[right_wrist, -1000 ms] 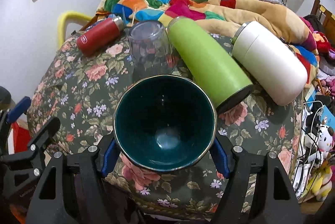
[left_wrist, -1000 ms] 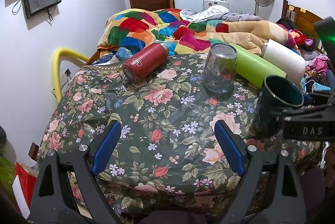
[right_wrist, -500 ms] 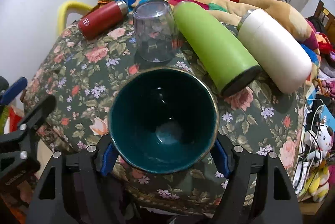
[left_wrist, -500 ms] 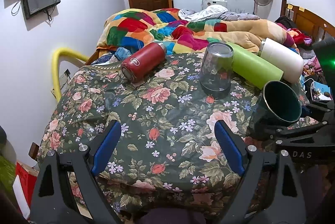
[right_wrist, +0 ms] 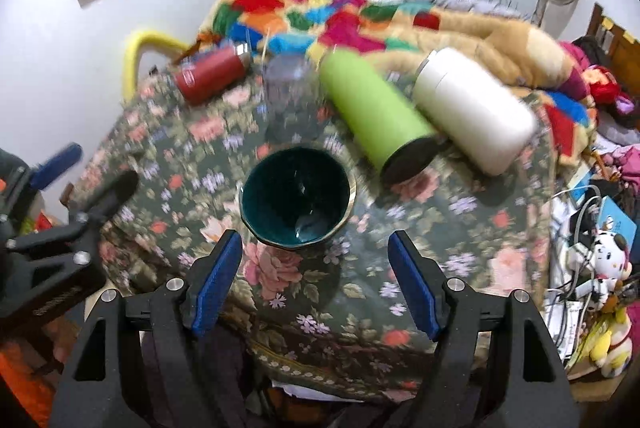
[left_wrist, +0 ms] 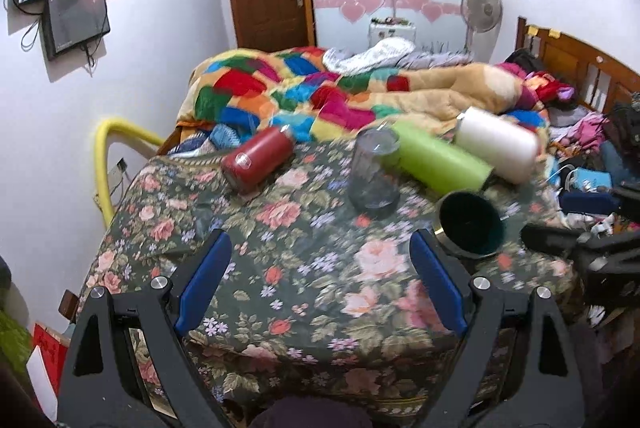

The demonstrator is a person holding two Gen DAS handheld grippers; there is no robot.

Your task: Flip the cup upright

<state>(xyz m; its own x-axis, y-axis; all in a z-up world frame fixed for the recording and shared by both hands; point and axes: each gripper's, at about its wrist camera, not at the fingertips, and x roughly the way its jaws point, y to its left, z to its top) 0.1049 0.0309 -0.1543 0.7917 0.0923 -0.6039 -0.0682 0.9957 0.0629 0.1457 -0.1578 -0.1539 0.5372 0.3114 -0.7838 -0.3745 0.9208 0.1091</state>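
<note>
A dark teal cup (right_wrist: 297,197) stands upright, mouth up, on the floral tablecloth (right_wrist: 360,292) near the table's front right; it also shows in the left wrist view (left_wrist: 469,229). My right gripper (right_wrist: 314,284) is open and empty, pulled back just behind the cup. My left gripper (left_wrist: 320,284) is open and empty over the table's front edge. A clear glass (left_wrist: 374,174) stands upside down behind the cup; it also shows in the right wrist view (right_wrist: 290,100).
A red bottle (left_wrist: 258,160), a green bottle (left_wrist: 438,160) and a white bottle (left_wrist: 496,144) lie on their sides at the back of the table. A bed with a patchwork quilt (left_wrist: 304,92) is behind. Clutter and cables (right_wrist: 592,252) are at the right.
My right gripper has let go of the teal cup and drawn back; the cup now stands free on the cloth. My left gripper has pulled back slightly.
</note>
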